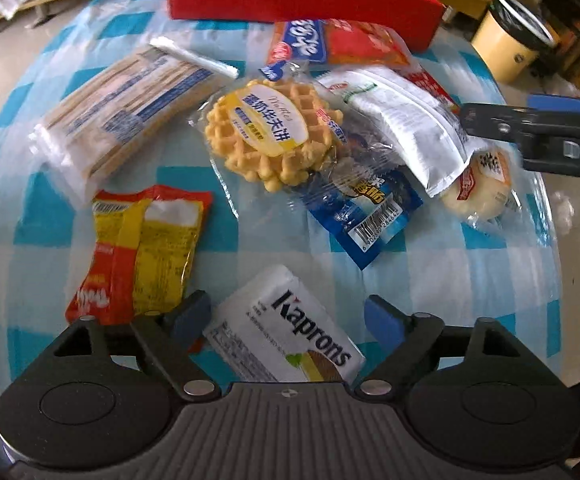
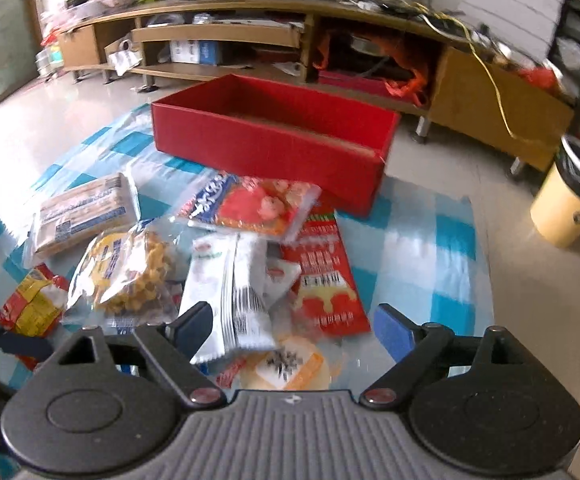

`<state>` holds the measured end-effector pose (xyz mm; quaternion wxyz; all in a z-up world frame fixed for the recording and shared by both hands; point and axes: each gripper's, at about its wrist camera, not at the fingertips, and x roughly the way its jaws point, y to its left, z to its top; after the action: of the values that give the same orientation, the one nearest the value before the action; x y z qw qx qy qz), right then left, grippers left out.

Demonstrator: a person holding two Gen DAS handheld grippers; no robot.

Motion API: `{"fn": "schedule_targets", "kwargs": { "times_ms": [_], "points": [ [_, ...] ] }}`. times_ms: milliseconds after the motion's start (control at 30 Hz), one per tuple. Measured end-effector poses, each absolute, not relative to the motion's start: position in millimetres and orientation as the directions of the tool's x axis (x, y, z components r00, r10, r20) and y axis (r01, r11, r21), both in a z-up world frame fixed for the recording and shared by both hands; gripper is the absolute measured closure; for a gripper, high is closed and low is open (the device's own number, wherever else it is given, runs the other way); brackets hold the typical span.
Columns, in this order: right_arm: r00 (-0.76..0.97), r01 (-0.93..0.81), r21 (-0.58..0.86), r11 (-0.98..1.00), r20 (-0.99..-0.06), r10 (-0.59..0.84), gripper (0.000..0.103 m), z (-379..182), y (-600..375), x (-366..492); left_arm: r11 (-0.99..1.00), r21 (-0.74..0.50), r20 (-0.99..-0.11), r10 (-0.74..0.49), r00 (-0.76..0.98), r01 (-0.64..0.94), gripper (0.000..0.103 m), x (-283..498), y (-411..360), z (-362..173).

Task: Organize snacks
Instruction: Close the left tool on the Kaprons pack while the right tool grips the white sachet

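Snacks lie scattered on a blue-checked cloth (image 1: 470,280): the left gripper (image 1: 287,322) hangs spread around a white Kaprons packet (image 1: 281,328), pads clear, while the right gripper (image 2: 294,330) gapes above a white sachet (image 2: 225,300); beyond, a waffle (image 1: 269,132) and the red box (image 2: 273,140).
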<state>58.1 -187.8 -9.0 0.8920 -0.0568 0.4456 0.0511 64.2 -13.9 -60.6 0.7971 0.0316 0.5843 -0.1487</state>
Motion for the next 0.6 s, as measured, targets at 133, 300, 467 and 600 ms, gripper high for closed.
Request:
{"fn": "schedule_targets", "kwargs": {
  "times_ms": [133,300,467,600],
  "points": [
    [0.582,-0.229,-0.104,0.968,-0.811,0.051,0.016,-18,-170,82,0.972,-0.14,-0.939,-0.19,0.287,0.188,0.013,51,-1,-55],
    [0.492,-0.299,-0.069,0.952,-0.866,0.091,0.017,-45,-148,112,0.982,-0.145,-0.947,-0.174,0.271,0.123,0.007,45,4,-58],
    [0.438,-0.253,-0.01,0.967,-0.893,0.105,0.051,-60,-158,115,0.987,-0.151,-0.958,-0.161,0.239,0.059,0.006,47,5,-68],
    [0.462,-0.242,0.021,0.97,-0.877,0.135,0.056,-46,-172,98,0.993,-0.116,-0.965,-0.119,0.235,0.025,0.006,52,-1,-70]
  ]
}}
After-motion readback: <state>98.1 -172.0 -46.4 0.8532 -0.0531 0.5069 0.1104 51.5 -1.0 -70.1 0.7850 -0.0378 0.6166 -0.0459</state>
